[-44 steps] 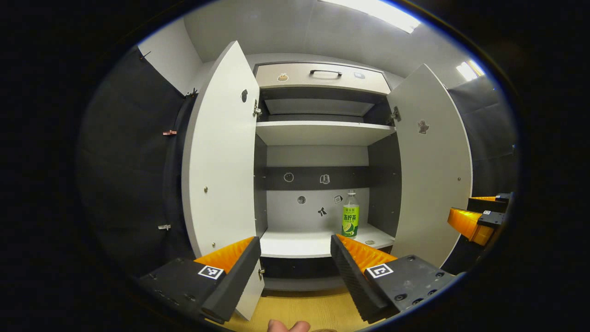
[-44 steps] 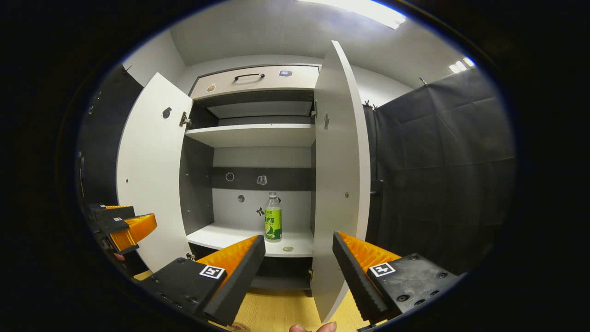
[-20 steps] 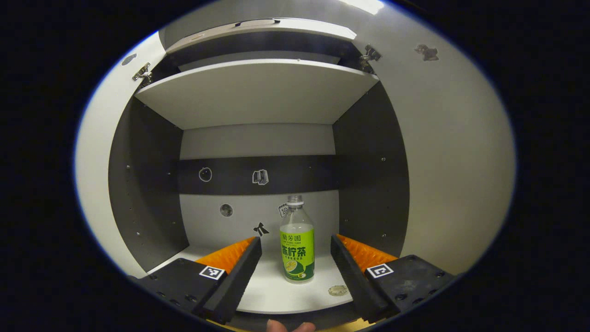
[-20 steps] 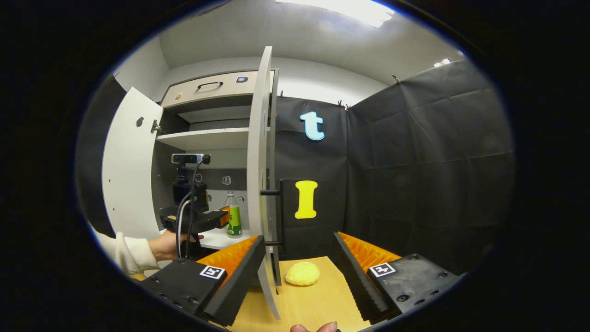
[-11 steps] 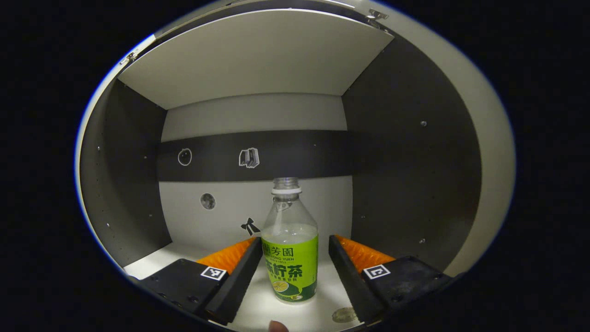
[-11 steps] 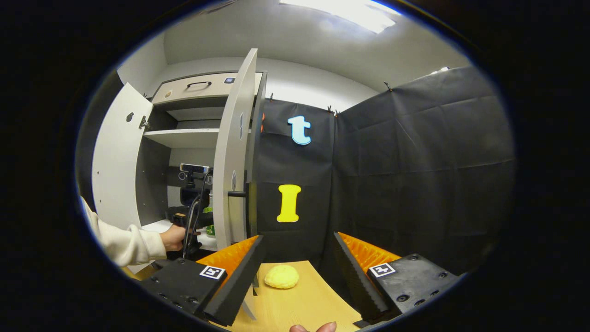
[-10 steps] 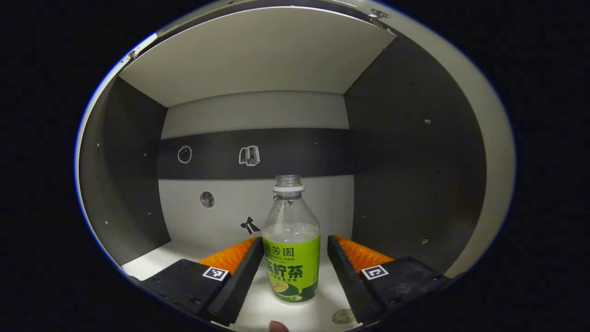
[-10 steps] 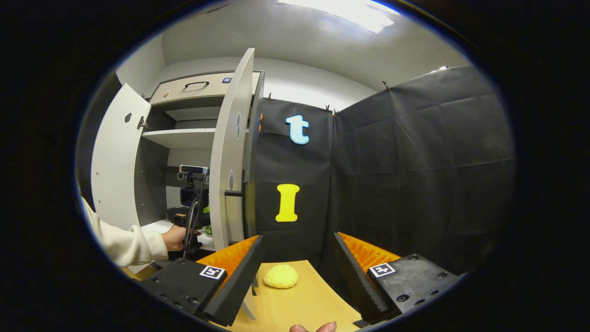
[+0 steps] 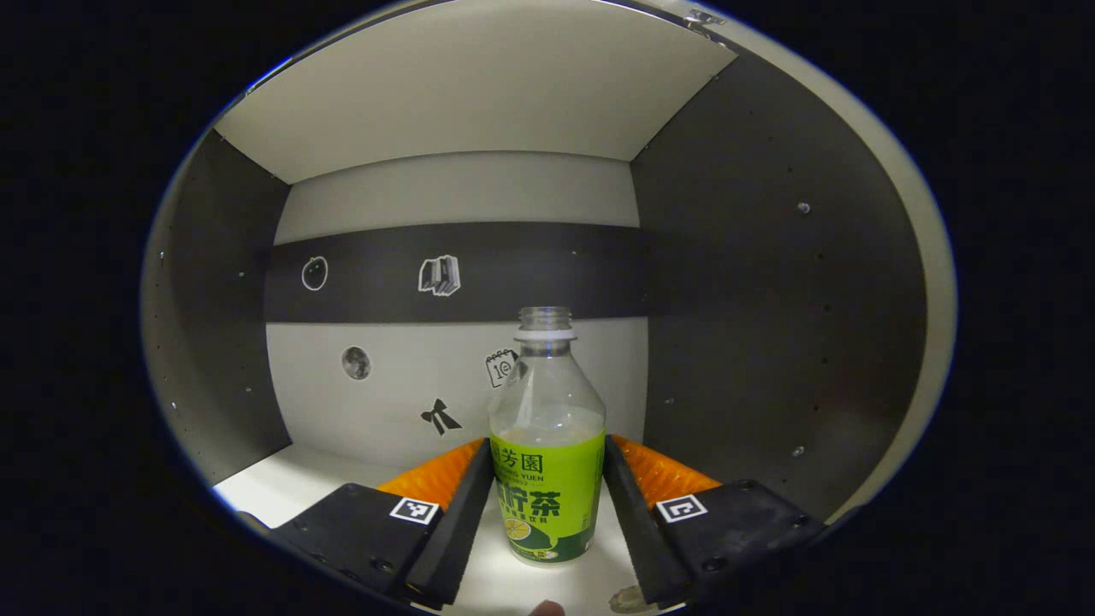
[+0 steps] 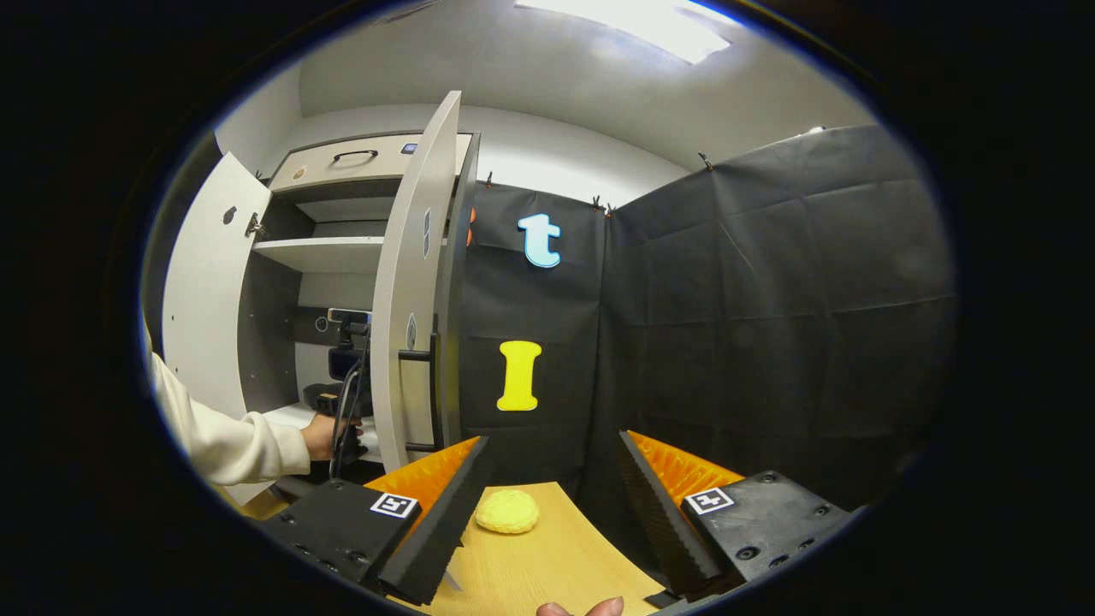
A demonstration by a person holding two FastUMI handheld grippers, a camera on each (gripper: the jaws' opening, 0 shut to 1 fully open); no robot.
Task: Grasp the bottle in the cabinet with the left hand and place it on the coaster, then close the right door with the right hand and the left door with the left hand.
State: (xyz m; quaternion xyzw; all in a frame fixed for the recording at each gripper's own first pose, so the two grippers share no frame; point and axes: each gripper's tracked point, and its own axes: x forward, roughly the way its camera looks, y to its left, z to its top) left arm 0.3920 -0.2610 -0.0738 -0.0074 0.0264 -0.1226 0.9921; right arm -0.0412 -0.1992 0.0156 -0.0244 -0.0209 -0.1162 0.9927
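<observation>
Bottle (image 9: 547, 445) upright, neck up, between left tongs (image 9: 547, 513) — fingers alongside

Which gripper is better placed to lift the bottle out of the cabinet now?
Left. The left gripper has both fingers against the bottle on the shelf. The right gripper is open outside the cabinet, over the wooden table.

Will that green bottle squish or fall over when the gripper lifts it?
The bottle looks like thin clear plastic, so it may dent slightly. It seems nearly empty, so probably light. It is tall and narrow with no cap, so it might tip.
</observation>
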